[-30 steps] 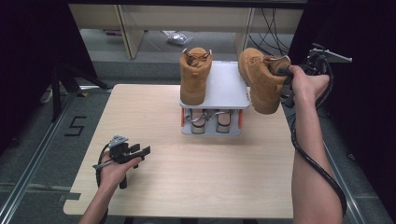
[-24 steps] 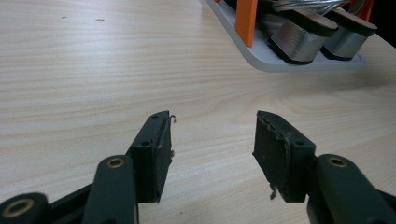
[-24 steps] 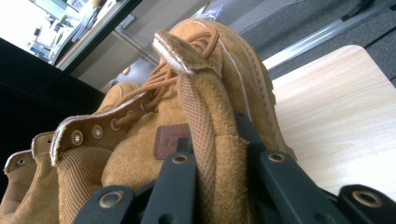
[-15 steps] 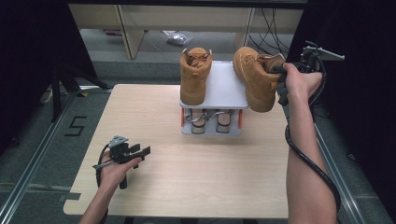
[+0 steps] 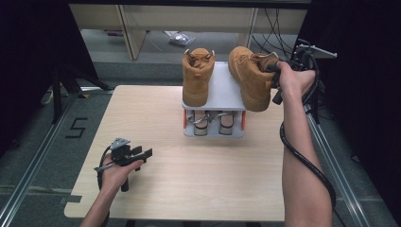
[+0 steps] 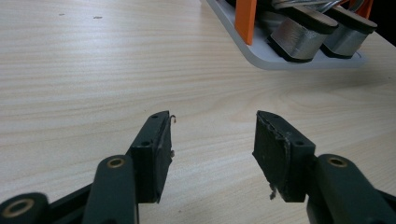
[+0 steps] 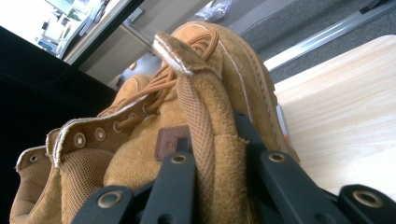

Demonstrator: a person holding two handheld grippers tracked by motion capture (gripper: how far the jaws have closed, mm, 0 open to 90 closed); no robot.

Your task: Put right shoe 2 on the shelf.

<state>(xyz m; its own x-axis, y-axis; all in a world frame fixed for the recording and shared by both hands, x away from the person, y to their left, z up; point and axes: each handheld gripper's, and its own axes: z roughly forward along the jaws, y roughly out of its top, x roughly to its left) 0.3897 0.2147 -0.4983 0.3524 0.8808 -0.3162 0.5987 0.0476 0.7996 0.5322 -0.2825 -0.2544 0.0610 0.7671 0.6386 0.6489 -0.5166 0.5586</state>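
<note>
I have the wooden worktop (image 5: 198, 189) in front of me, with a small grey shoe rack (image 5: 222, 90) standing at its far middle. On the rack's top shelf one tan boot (image 5: 197, 78) stands upright toward the left side. The second tan boot (image 5: 250, 78) is in my right gripper (image 5: 276, 71), tilted, its sole at the rack's right edge; I cannot tell whether it touches the shelf. In the right gripper view the jaws are clamped narrow on the padded collar at the boot's opening, one jaw on each side of it. Two sandals (image 6: 299, 32) sit on the lower shelf. My left gripper (image 5: 135, 153) rests low near the worktop's near left, well apart from the rack, its jaws standing wide with bare wood between them.
</note>
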